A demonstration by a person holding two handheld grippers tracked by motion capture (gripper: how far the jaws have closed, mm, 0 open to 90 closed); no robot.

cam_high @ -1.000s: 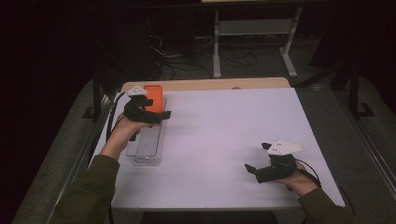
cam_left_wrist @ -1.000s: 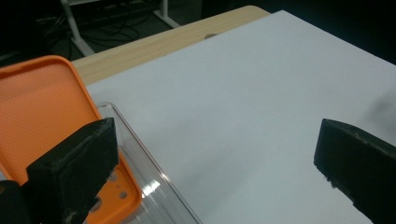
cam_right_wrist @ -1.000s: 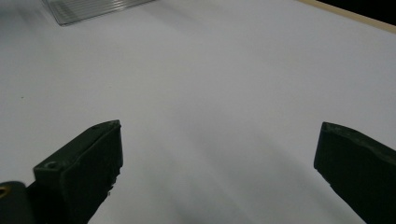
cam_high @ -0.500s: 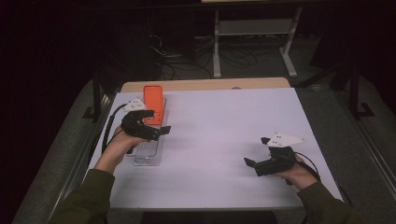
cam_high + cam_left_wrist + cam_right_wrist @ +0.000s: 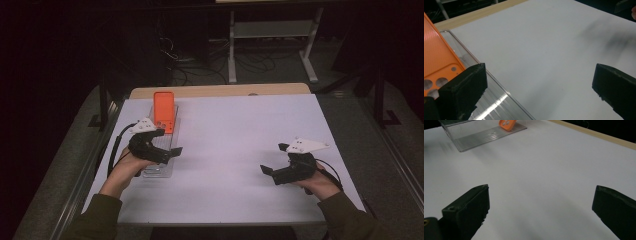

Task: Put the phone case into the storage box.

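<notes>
An orange phone case [image 5: 164,111] leans at the far end of a clear ribbed tray [image 5: 161,171] on the left of the white table [image 5: 240,130]. My left gripper [image 5: 169,141] hovers open over the tray's near half, jaws pointing right, nothing between them. In the left gripper view the orange case [image 5: 439,57] and tray edge [image 5: 499,100] lie beside the left jaw, and the left gripper [image 5: 539,87] spans bare table. My right gripper [image 5: 274,158] is open and empty at the near right, pointing left. The right gripper [image 5: 539,210] faces the distant tray [image 5: 481,135] and case [image 5: 507,123].
A bare wooden strip [image 5: 220,90] runs along the table's far edge. Behind it the floor is dark, with a metal stand [image 5: 270,30] and cables. The other hand's gripper [image 5: 624,5] peeks in at the top right of the left gripper view.
My left gripper has drawn back along the tray toward the person, away from the orange case, with nothing in it. The right gripper has barely shifted.
</notes>
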